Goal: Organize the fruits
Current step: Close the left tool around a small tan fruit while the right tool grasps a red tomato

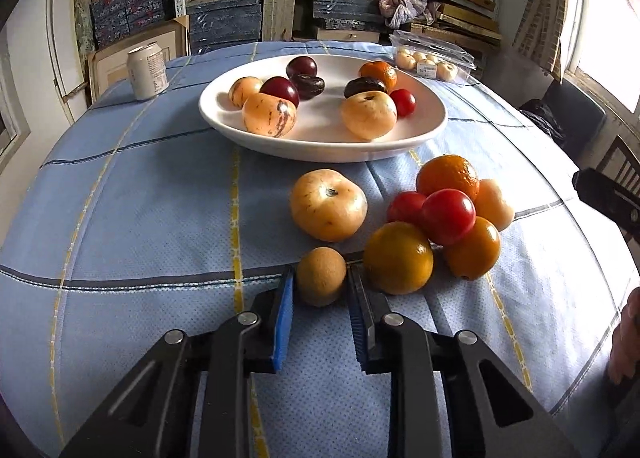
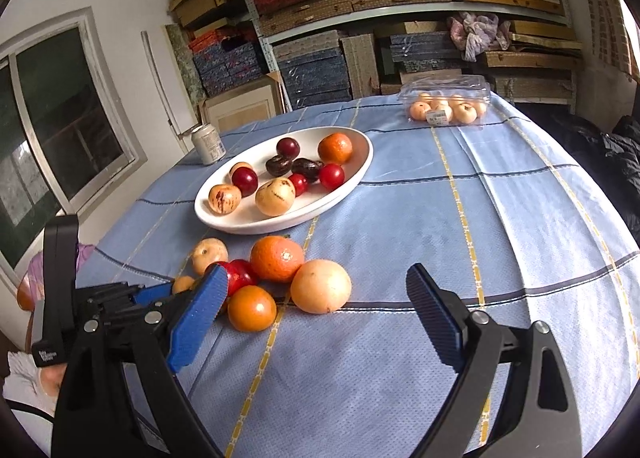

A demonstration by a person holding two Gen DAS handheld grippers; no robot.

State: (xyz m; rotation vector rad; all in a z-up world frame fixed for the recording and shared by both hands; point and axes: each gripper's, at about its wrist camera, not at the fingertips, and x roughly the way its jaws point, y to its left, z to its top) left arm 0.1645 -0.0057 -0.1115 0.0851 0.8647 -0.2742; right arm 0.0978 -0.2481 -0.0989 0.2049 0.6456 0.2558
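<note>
My left gripper (image 1: 321, 286) is shut on a small brown round fruit (image 1: 320, 276) that rests on the blue checked tablecloth. Just right of it lies a loose pile: two oranges (image 1: 398, 258), red tomatoes (image 1: 448, 215), a tangerine (image 1: 448, 175) and a large pale yellow fruit (image 1: 328, 205). Behind them, a white oval plate (image 1: 320, 145) holds plums, dark dates, pale fruits, a tangerine and a tomato. My right gripper (image 2: 317, 280) hangs open above the cloth, just in front of the pile (image 2: 276, 258), with nothing between its fingers.
A drink can (image 1: 147, 70) stands at the back left. At the back right sits a clear plastic box (image 1: 432, 59) of pale fruits. Shelves of stacked boxes fill the wall behind the table. A person's hand (image 1: 628, 338) shows at the right edge.
</note>
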